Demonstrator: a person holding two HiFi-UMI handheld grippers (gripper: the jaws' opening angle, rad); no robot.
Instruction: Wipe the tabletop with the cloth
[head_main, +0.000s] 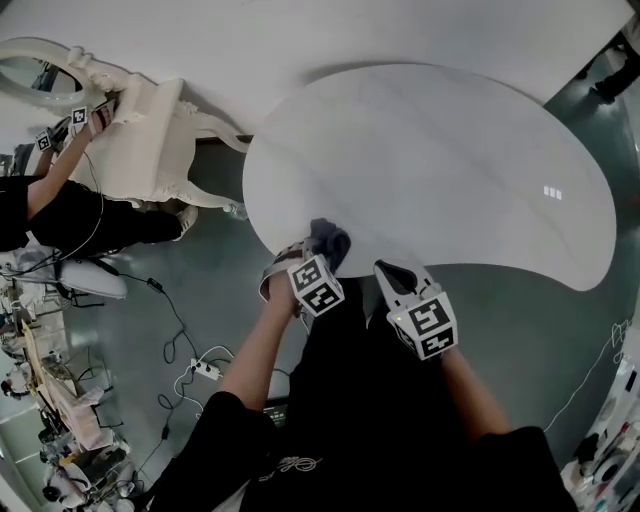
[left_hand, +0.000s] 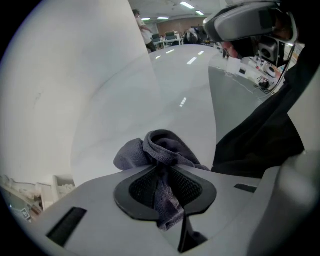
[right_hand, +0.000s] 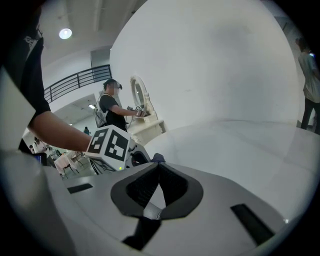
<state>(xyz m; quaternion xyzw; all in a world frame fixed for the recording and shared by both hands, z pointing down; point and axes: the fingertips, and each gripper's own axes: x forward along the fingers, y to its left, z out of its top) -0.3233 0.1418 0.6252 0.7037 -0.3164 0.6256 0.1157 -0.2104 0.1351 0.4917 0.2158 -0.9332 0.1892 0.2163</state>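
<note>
Looking steeply down from the head camera, a person in black clothing stands at the near rim of a large, rounded white tabletop (head_main: 430, 150) and holds a gripper in each hand.

The left gripper (head_main: 312, 252) points sharply downward at the table's near edge. Its jaws are clenched on a dark grey cloth (head_main: 331, 240). In the left gripper view the cloth (left_hand: 165, 147) is pinched between the black pads and bulges out beyond them in a crumpled bunch that lies on the pale tabletop (left_hand: 175, 90), close to its edge.

The right gripper (head_main: 386, 269) is just beside the left one, its tips at the table's rim. In the right gripper view its jaws (right_hand: 159, 165) are pressed together with nothing between them — only the tabletop (right_hand: 240, 145) shows beyond.

At the far left of the head view, another person (head_main: 60, 205) reaches toward an ornate white piece of furniture (head_main: 150, 140). Cables and a power strip (head_main: 205, 370) lie on the grey floor.
</note>
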